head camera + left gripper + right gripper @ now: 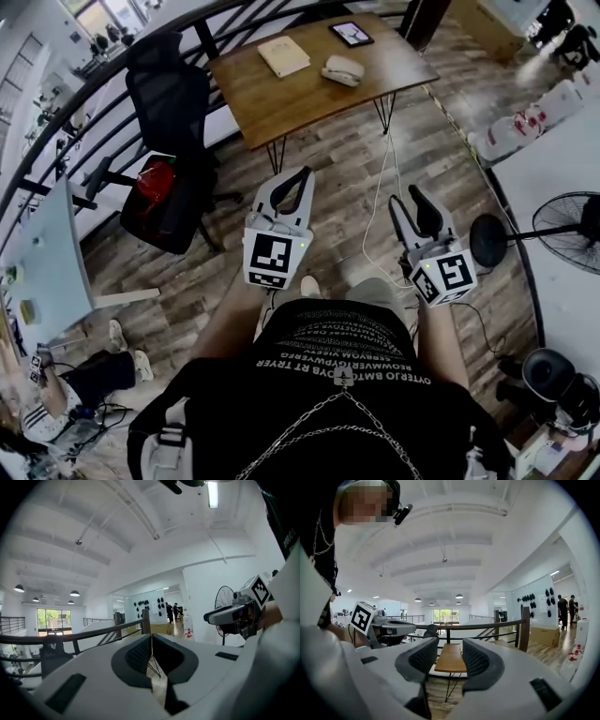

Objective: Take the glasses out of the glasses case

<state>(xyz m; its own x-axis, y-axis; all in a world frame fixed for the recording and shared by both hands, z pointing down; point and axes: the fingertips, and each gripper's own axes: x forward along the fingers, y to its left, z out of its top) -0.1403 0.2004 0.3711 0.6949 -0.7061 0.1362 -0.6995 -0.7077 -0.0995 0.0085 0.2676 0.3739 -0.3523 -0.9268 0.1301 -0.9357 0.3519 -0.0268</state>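
A pale oval glasses case [342, 69] lies shut on the wooden table [309, 103] at the far side of the head view; no glasses show. Both grippers are held in front of the person's body, well short of the table and above the wood floor. My left gripper [305, 172] has its jaws together with nothing between them; in its own view the left gripper [151, 637] tips meet. My right gripper [405, 194] stands open and empty; in its own view the right gripper [450, 651] frames the table [451, 660] through the gap.
On the table lie a tan notebook [284, 55] and a tablet [352, 34]. A black office chair [169, 94] and a red bag [155, 183] stand to the left. A floor fan [562, 230] is on the right. A white cable [384, 216] runs over the floor.
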